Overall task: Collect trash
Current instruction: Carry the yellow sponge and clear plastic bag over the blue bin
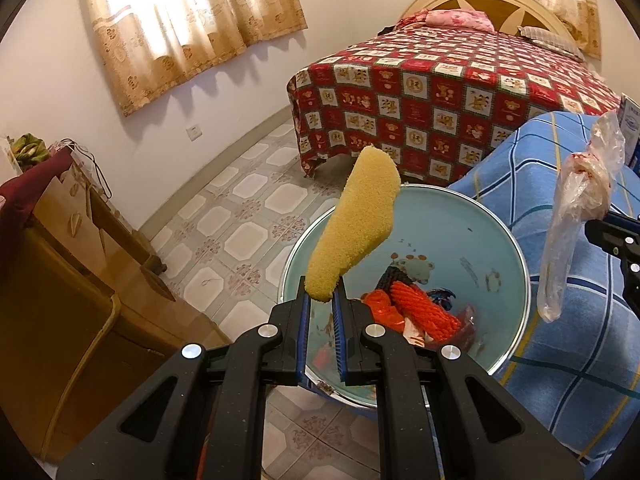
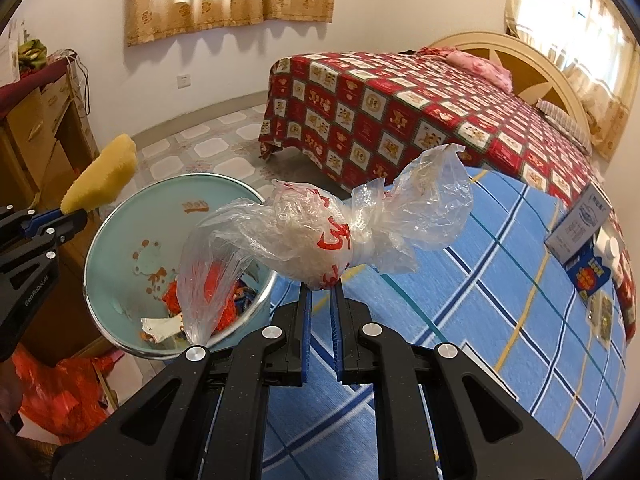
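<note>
My left gripper point(image 1: 321, 298) is shut on the lower end of a yellow sponge point(image 1: 354, 220), held over the near rim of a light blue trash bin point(image 1: 500, 232). The bin holds orange and dark scraps point(image 1: 416, 308). My right gripper point(image 2: 321, 286) is shut on a knotted clear plastic bag with red print point(image 2: 320, 228), held just right of the bin point(image 2: 120, 216) above the blue plaid cloth point(image 2: 480, 320). The bag's loose end hangs over the bin's rim. Each gripper shows in the other view: the right point(image 1: 612, 236), the left point(image 2: 76, 216).
A bed with a red patterned cover point(image 1: 440, 92) stands behind. A wooden cabinet point(image 1: 60, 280) is at the left. A blue and white box point(image 2: 584, 240) and a small packet point(image 2: 600, 312) lie on the plaid cloth. A red plastic bag point(image 2: 60, 392) lies on the floor.
</note>
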